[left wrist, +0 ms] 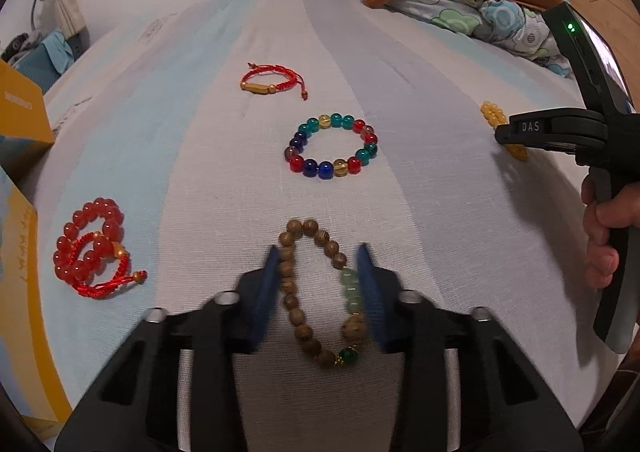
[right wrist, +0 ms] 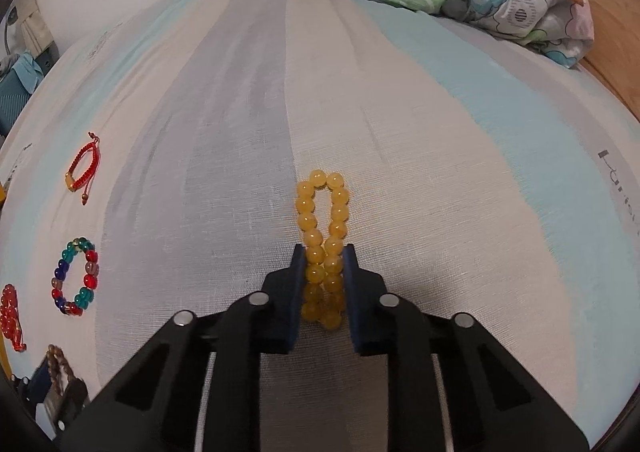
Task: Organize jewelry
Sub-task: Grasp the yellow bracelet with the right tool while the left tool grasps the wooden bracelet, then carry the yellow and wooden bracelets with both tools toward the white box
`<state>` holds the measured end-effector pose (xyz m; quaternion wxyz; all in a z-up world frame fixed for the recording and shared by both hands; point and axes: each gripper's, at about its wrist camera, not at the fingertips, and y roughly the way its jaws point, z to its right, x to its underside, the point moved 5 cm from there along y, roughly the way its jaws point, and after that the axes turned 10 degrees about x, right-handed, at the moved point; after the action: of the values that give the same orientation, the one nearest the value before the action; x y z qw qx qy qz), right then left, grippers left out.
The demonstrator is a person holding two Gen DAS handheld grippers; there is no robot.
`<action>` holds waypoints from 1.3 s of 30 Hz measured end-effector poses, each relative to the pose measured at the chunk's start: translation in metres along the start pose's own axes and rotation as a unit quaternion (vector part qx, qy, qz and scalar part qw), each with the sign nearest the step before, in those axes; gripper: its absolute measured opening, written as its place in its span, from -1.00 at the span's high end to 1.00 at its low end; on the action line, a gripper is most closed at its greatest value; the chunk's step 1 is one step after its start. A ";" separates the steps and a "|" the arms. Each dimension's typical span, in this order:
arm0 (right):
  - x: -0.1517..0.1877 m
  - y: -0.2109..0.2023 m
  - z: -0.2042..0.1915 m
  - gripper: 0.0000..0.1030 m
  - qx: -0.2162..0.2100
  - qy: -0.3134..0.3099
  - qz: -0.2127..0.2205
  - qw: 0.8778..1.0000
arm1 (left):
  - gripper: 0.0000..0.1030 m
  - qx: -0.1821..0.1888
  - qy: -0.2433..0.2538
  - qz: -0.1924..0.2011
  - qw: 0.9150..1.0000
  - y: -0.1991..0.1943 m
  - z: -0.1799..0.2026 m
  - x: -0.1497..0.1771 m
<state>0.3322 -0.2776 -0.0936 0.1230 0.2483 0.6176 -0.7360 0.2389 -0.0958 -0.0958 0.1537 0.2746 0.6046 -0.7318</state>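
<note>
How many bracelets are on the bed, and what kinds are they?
Bead bracelets: 4, namely wooden, yellow, multicoloured, red
Red cord bracelets: 2, one with a gold tube, one lying on the red beads
Total: 6

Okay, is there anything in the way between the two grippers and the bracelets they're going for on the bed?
Nothing visible. The left gripper already has its pads against both sides of the wooden bead bracelet, squeezing the loop narrow. The right gripper pinches the yellow bead bracelet flat. The other bracelets lie apart.
</note>
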 end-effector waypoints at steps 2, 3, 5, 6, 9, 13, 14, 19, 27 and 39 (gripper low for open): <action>-0.002 0.000 0.001 0.66 -0.002 0.003 0.000 1.000 | 0.81 0.016 -0.004 -0.004 1.000 -0.001 -0.001 -0.001; -0.002 0.000 0.002 0.66 -0.003 0.006 -0.001 1.000 | 0.85 0.021 -0.008 -0.007 1.000 0.000 -0.001 -0.001; -0.001 -0.002 0.003 0.66 -0.006 0.013 -0.001 1.000 | 0.86 0.029 -0.014 -0.009 0.999 -0.001 -0.003 -0.002; -0.001 -0.004 0.003 0.66 -0.008 0.015 0.000 1.000 | 0.86 0.032 -0.016 -0.010 0.999 -0.001 -0.004 -0.002; -0.002 -0.009 0.002 0.66 -0.014 0.019 0.004 1.000 | 0.86 0.033 -0.018 -0.010 0.999 -0.002 -0.004 -0.003; -0.007 -0.016 0.003 0.82 -0.017 0.018 0.018 1.000 | 0.86 0.032 -0.017 -0.012 0.999 -0.003 -0.004 -0.003; -0.008 -0.019 0.002 0.82 -0.017 0.016 0.023 0.999 | 0.87 0.032 -0.018 -0.012 0.999 -0.003 -0.004 -0.003; -0.010 -0.023 0.000 0.82 -0.018 0.013 0.025 0.999 | 0.87 0.029 -0.021 -0.013 0.999 -0.005 -0.006 -0.004; -0.013 -0.036 0.002 0.82 -0.025 0.018 0.043 0.999 | 0.87 0.026 -0.024 -0.008 0.999 -0.014 -0.009 -0.008; -0.014 -0.047 0.005 0.83 -0.030 0.024 0.054 0.998 | 0.87 0.022 -0.021 -0.002 1.000 -0.025 -0.010 -0.012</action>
<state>0.3200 -0.2747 -0.0455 0.1550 0.2945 0.6277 -0.7037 0.2369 -0.0814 -0.0697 0.1592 0.2615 0.5852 -0.7509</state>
